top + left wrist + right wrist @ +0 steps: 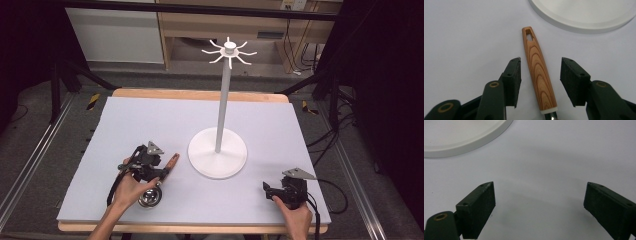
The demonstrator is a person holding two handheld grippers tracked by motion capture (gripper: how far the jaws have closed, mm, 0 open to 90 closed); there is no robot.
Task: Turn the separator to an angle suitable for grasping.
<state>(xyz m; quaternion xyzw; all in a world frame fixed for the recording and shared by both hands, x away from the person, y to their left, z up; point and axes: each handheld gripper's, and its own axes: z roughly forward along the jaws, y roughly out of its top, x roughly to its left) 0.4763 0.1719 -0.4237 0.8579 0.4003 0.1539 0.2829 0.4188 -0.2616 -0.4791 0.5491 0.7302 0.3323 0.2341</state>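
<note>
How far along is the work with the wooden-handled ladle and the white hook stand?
Nothing looks done: the stand's hooks are bare. In hand: the left claw is open around the ladle, which lies on the table beside the stand's base, pads not pressing. The right claw is open. Left, probably: gripping, lifting, hanging.

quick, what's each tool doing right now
left tool: open, the ladle's wooden handle lies between its jaws, not gripped
right tool: open, holding nothing

Probably lab: railed rig, cables
</note>
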